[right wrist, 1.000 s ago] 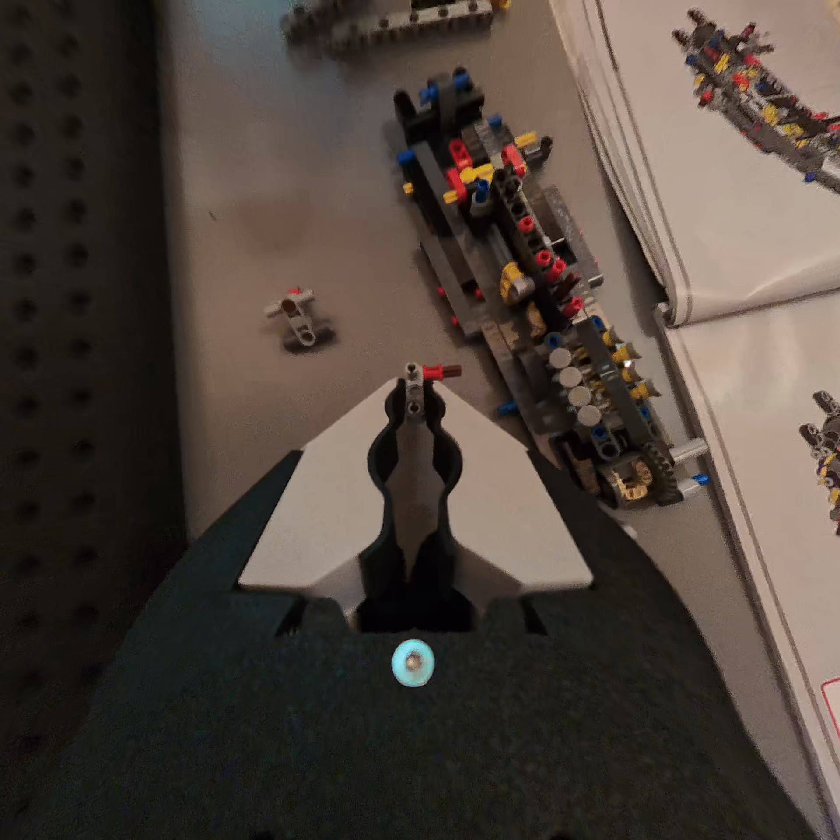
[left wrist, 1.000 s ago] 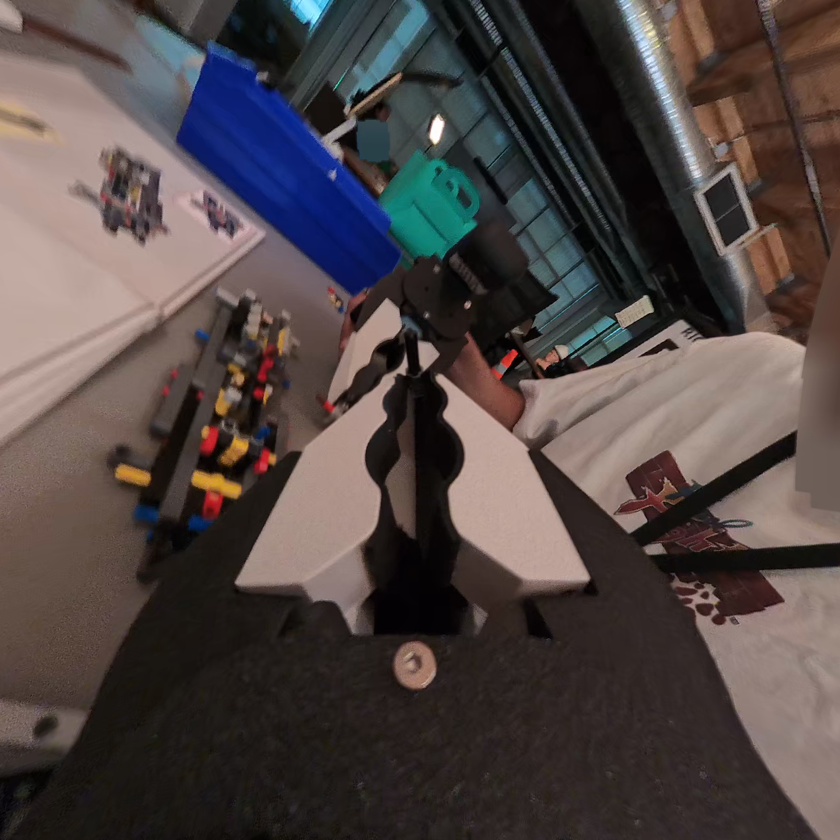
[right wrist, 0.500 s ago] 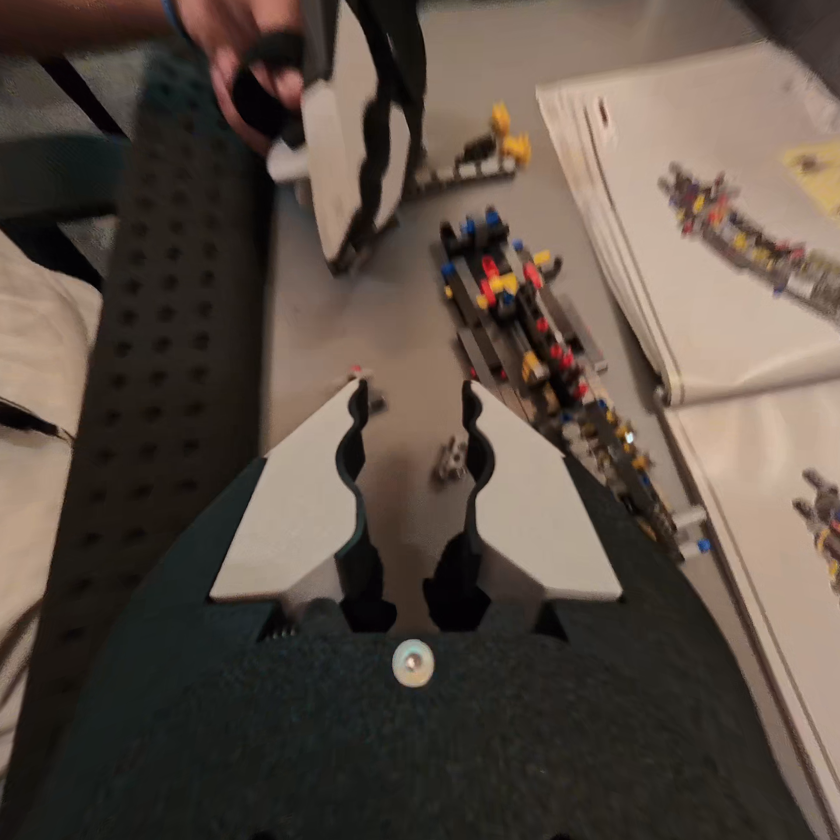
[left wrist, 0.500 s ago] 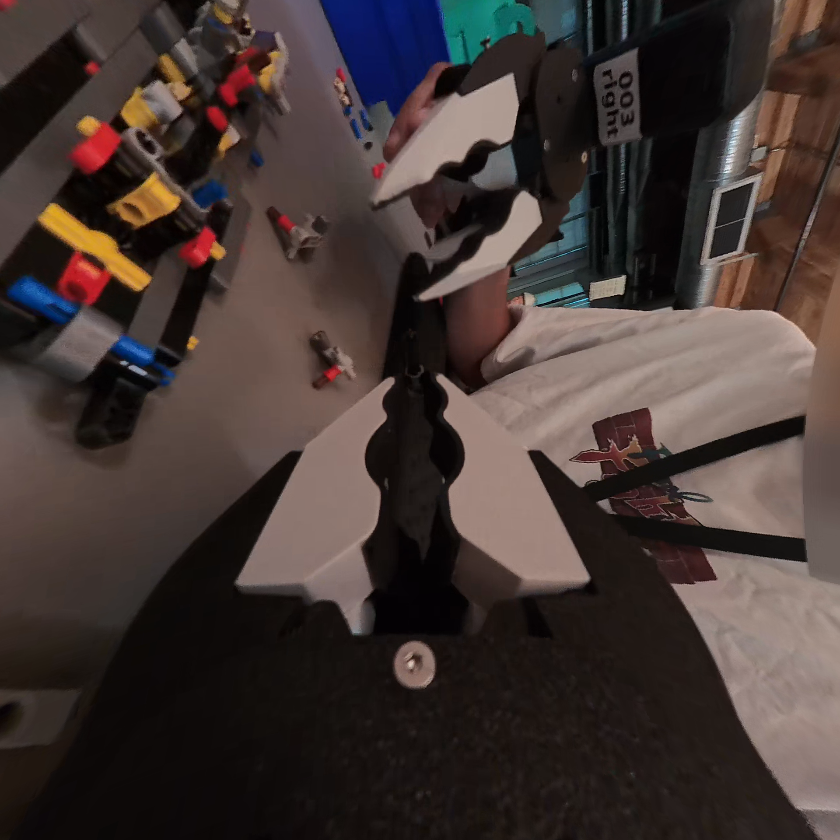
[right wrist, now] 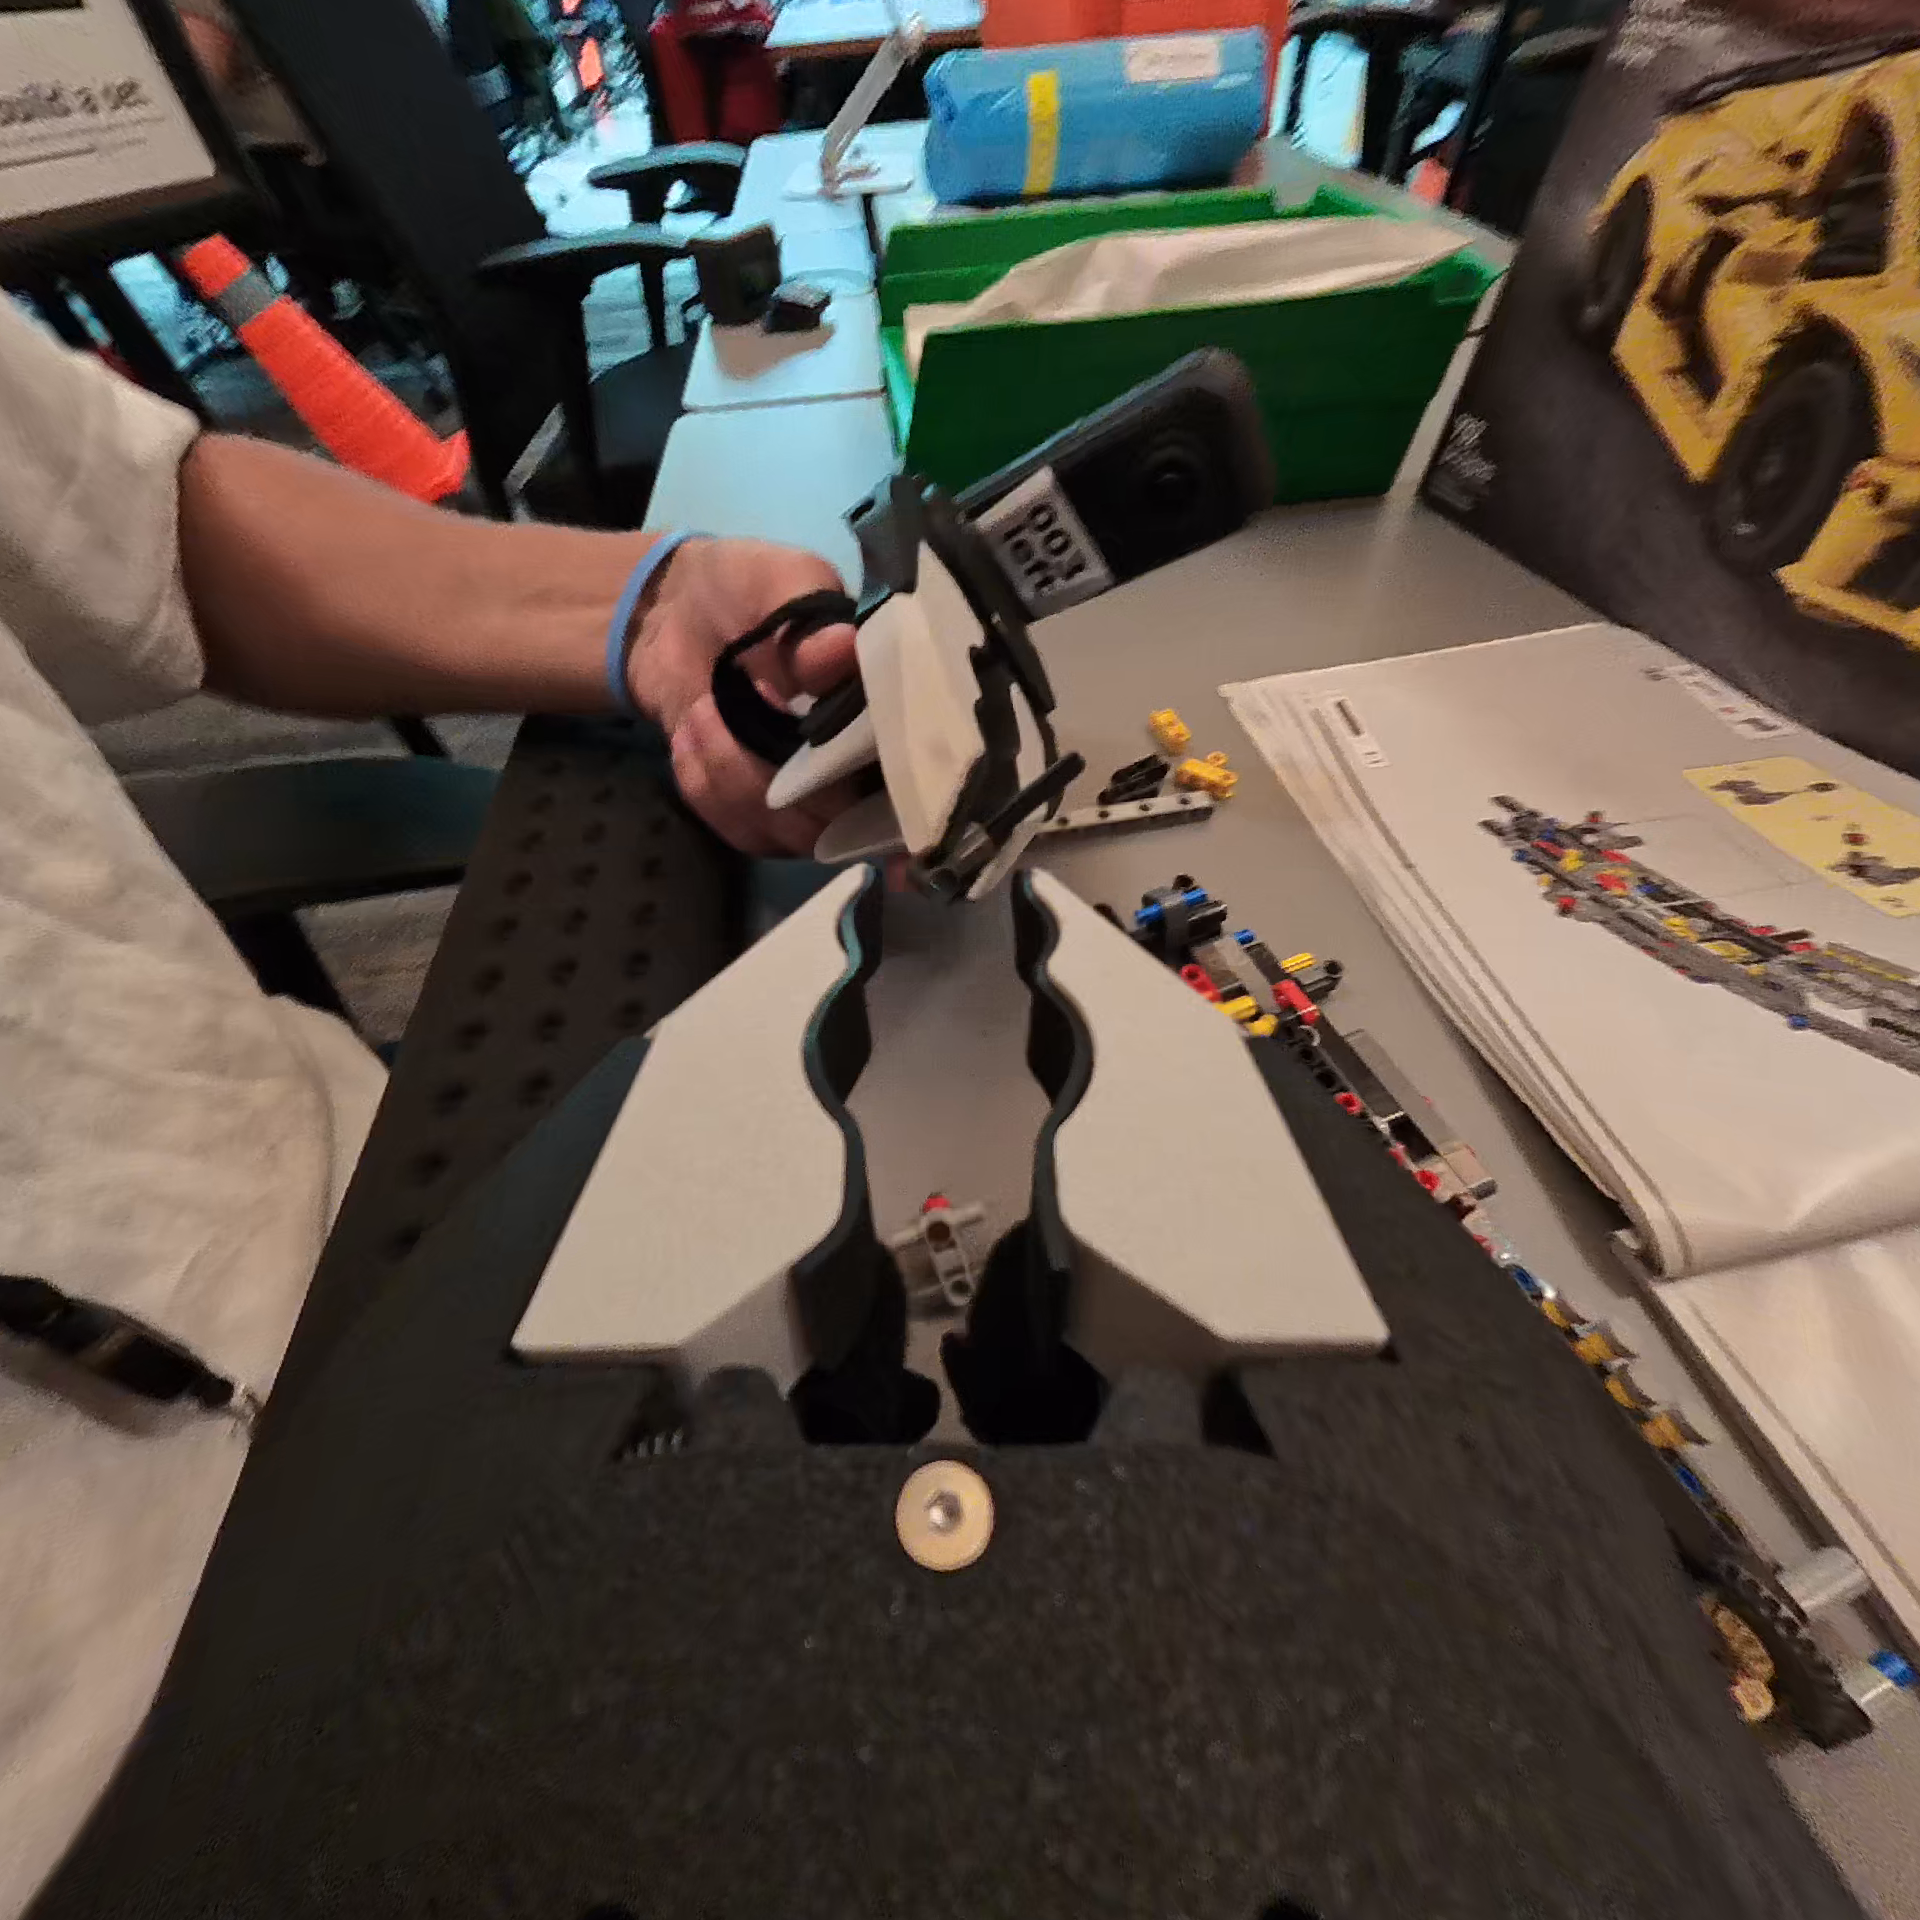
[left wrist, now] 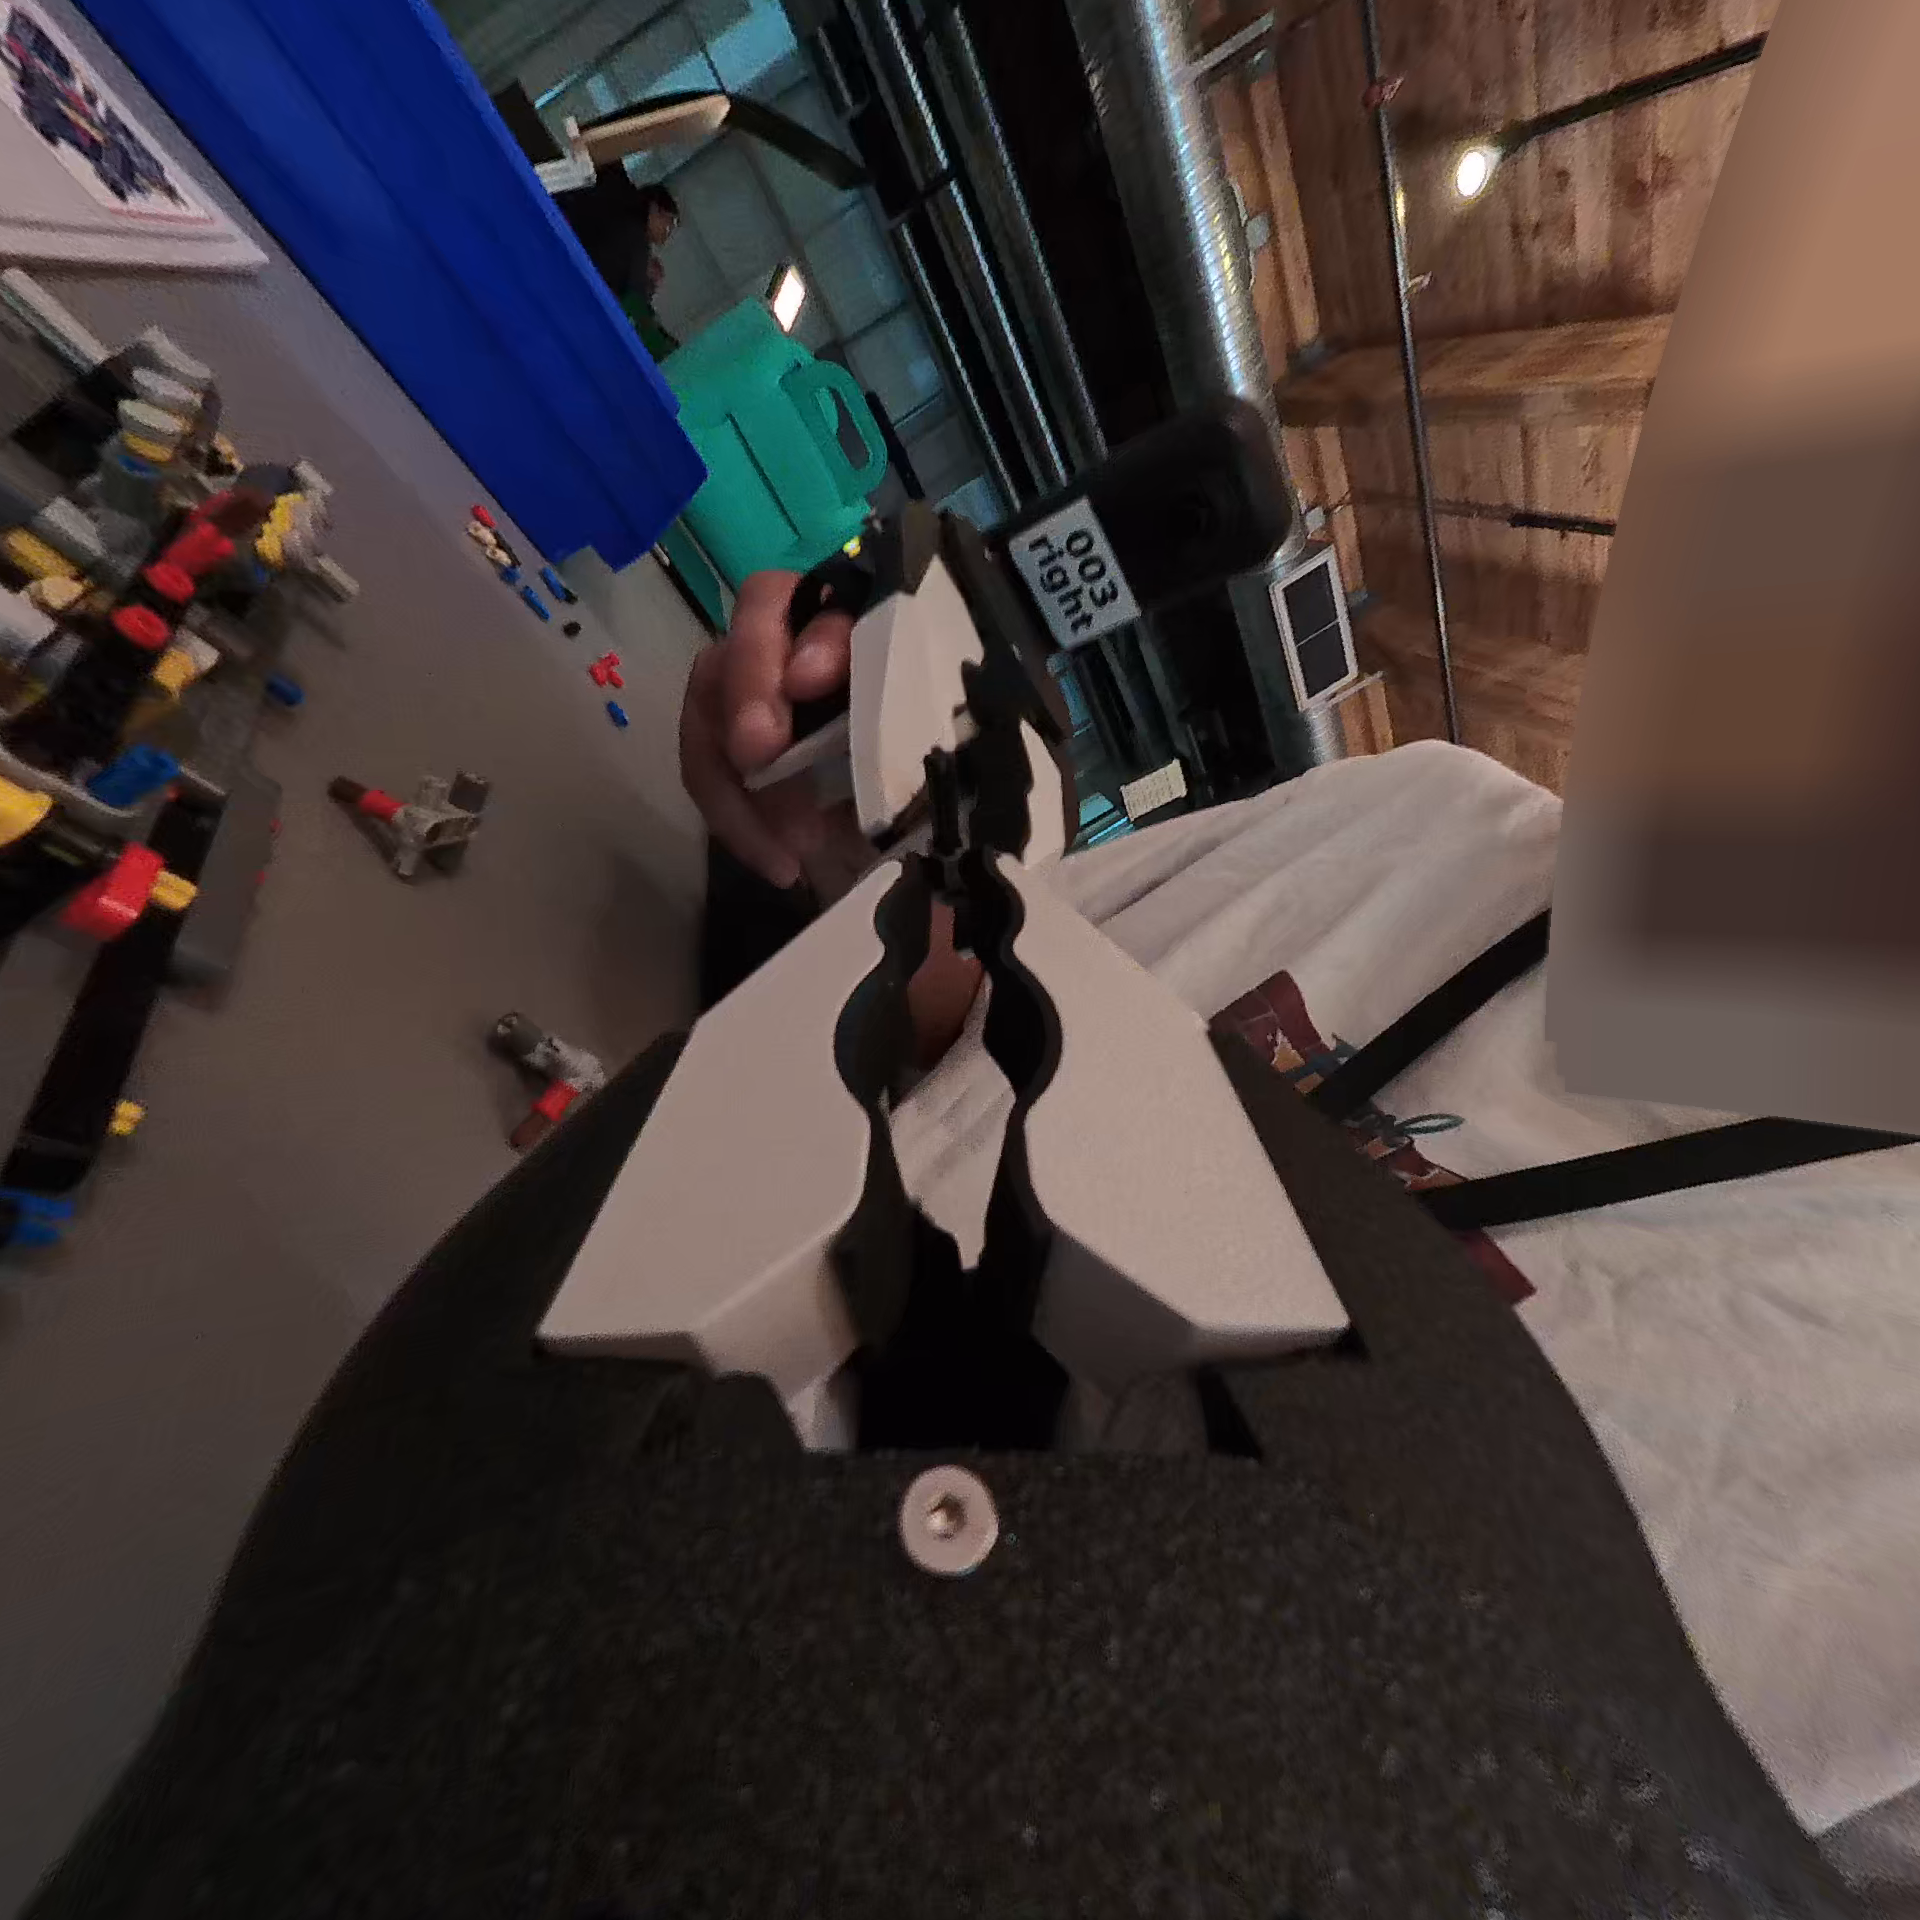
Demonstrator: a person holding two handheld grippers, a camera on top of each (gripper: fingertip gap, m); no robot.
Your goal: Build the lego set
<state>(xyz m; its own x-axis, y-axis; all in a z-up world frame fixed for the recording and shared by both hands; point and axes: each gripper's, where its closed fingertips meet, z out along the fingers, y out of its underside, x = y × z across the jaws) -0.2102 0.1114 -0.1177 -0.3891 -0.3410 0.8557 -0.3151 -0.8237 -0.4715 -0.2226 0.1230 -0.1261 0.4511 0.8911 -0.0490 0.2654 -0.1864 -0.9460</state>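
My left gripper (left wrist: 951, 883) is shut on a small black piece (left wrist: 942, 821) at its tips. It also shows in the right wrist view (right wrist: 961, 847), held by a hand, with its tips level with my right gripper's tips. My right gripper (right wrist: 943, 904) is open and empty above the table; it appears edge-on in the left wrist view (left wrist: 966, 748). A grey connector with a red pin (right wrist: 940, 1242) lies on the table below its jaws. A second one (left wrist: 426, 816) lies farther off. The long black, red and yellow build (right wrist: 1299, 1029) lies to the right.
An open instruction booklet (right wrist: 1558, 935) lies right of the build, with the set's box (right wrist: 1766, 312) behind it. Loose yellow pieces (right wrist: 1195, 769) and a grey beam (right wrist: 1132, 810) lie behind. A black perforated strip (right wrist: 540, 935) edges the table. Green bin (right wrist: 1195, 364) and blue bin (left wrist: 416, 260) stand behind. It is some 15 cm from my right tips to the grey beam (right wrist: 1132, 810).
My right gripper has opened and let the grey connector with the red pin drop to the table, then lifted. My left gripper, still shut on the black piece, has come up to the right one's tips.
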